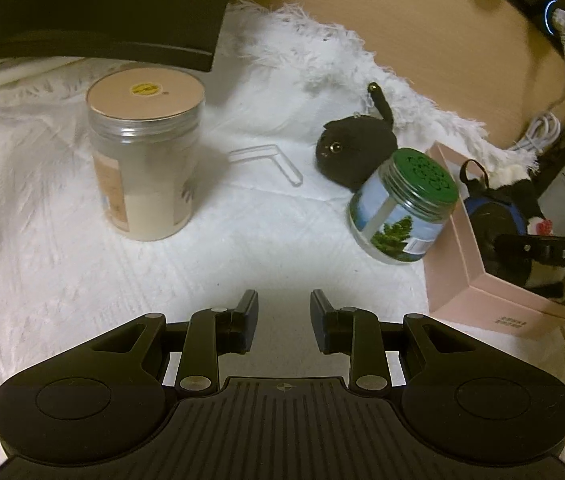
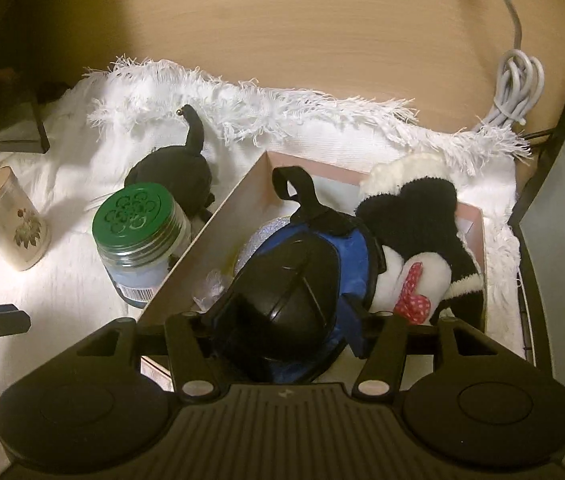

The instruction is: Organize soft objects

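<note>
The right gripper (image 2: 282, 320) sits over the pink box (image 2: 218, 216), jaws parted around the blue and black pouch (image 2: 310, 256), seemingly let go there. Black plush (image 1: 356, 148) waits outside; left gripper (image 1: 284, 320) hovers empty, open.

A wooden table (image 2: 302, 32) carries a white fluffy cloth (image 1: 62, 264). On the cloth stand a tall jar with a tan lid (image 1: 146, 156) on the left and a small jar with a green lid (image 1: 406, 208) further right. A black soft toy (image 1: 354, 148) lies behind the small jar. A pink box (image 1: 466, 284) sits on the right. A clear bent piece (image 1: 270, 160) lies in the middle.
</note>
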`<state>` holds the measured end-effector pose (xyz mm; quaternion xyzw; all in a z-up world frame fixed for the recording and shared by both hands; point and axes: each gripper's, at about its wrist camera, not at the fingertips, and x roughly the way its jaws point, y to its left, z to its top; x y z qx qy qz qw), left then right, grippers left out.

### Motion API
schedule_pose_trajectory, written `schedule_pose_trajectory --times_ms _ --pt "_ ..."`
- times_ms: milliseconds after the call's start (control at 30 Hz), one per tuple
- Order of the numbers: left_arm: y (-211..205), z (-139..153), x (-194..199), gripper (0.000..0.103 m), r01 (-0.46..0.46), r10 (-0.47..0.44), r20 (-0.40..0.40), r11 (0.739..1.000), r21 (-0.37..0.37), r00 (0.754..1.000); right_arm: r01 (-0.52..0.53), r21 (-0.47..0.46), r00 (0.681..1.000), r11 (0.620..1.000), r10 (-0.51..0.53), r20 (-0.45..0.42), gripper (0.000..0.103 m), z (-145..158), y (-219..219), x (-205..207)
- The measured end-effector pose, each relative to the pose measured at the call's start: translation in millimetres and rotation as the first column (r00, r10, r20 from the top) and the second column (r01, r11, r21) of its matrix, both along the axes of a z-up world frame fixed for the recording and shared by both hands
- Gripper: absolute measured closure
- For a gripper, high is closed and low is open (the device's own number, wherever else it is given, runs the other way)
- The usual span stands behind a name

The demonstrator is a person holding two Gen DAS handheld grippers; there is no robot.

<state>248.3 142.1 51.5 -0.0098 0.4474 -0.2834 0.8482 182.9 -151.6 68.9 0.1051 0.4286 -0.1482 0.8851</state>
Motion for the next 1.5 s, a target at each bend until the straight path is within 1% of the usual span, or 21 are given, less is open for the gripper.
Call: schedule_pose_trajectory --times_ms 67,133,200,267,333,367,400,433,500,533,567,633,700,833,933,1033,1100,1167,1233,1367,1500 --pt "2 0 1 0.072 0.005 -0.005 0.004 1.0 -0.005 1.0 -0.003 -0.027 1.0 1.0 0.003 0.002 0.047 11 6 -1" --pt "4 1 0 0.072 0.001 -0.001 0.032 1.0 0.006 0.999 -0.04 -0.073 0.999 0.997 0.042 0.03 0.044 28 15 0" --pt "7 3 -4 0.072 -0.013 0.011 0.066 1.0 0.025 0.998 -0.081 -0.085 0.995 0.993 0.085 0.044 0.032 45 22 5" --pt "11 3 -6 0.072 -0.017 0.015 0.077 0.999 0.032 0.997 -0.121 -0.055 0.991 0.991 0.124 0.05 0.032 61 28 19" --pt "16 2 -8 0.072 -0.011 0.01 0.066 1.0 0.023 0.998 -0.155 0.02 0.987 0.988 0.154 0.047 0.033 72 33 40" --pt "20 1 -9 0.072 -0.011 0.01 0.062 1.0 0.015 0.998 -0.173 0.072 0.984 0.982 0.17 0.045 0.037 76 34 53" --pt "24 0 -10 0.072 -0.016 0.015 0.059 1.0 0.007 0.998 -0.188 0.134 0.982 0.973 0.185 0.036 0.05 79 36 68" --pt "28 -1 -11 0.072 -0.025 0.025 0.056 1.0 -0.001 0.998 -0.198 0.214 0.98 0.957 0.198 0.021 0.055 79 39 87" --pt "36 -3 -12 0.072 -0.04 0.041 0.04 0.999 -0.02 0.998 -0.197 0.335 0.975 0.921 0.221 -0.035 0.07 70 48 123" --pt "41 -3 -12 0.072 -0.046 0.047 0.029 0.998 -0.03 0.998 -0.2 0.363 0.97 0.91 0.237 -0.061 0.074 63 55 140" --pt "45 -4 -12 0.072 -0.053 0.054 0.023 0.998 -0.037 0.998 -0.213 0.356 0.963 0.91 0.257 -0.083 0.079 56 66 156" --pt "52 -3 -13 0.072 -0.066 0.067 0.017 0.997 -0.049 0.998 -0.252 0.281 0.943 0.926 0.299 -0.143 0.079 40 90 188" --pt "59 -2 -15 0.072 -0.064 0.064 0.012 0.996 -0.057 0.998 -0.305 0.186 0.916 0.934 0.341 -0.213 0.083 21 109 216" --pt "73 2 -18 0.072 -0.059 0.06 0.021 0.996 -0.068 0.998 -0.324 0.174 0.874 0.93 0.365 -0.321 0.083 -14 118 251" --pt "81 1 -20 0.072 -0.076 0.077 0.01 0.994 -0.084 0.997 -0.341 0.11 0.854 0.934 0.356 -0.378 0.083 -33 124 265" --pt "86 -5 -21 0.072 -0.092 0.091 -0.006 0.992 -0.09 0.996 -0.337 0.106 0.841 0.936 0.349 -0.414 0.083 -47 123 272" --pt "88 -9 -21 0.072 -0.102 0.101 -0.017 0.99 -0.093 0.995 -0.349 0.106 0.845 0.931 0.361 -0.395 0.084 -46 124 271" --pt "88 -13 -20 0.072 -0.109 0.106 -0.028 0.989 -0.097 0.994 -0.354 0.111 0.844 0.929 0.369 -0.39 0.091 -44 124 269" --pt "85 -14 -19 0.072 -0.106 0.104 -0.028 0.989 -0.102 0.994 -0.346 0.126 0.851 0.93 0.367 -0.375 0.091 -37 124 261" --pt "74 -11 -12 0.072 -0.099 0.097 -0.025 0.988 -0.119 0.995 -0.338 0.245 0.864 0.909 0.403 -0.302 0.091 -11 123 227" --pt "62 -11 -3 0.072 -0.112 0.107 -0.046 0.987 -0.119 0.993 -0.355 0.333 0.858 0.873 0.446 -0.255 0.091 1 130 188"
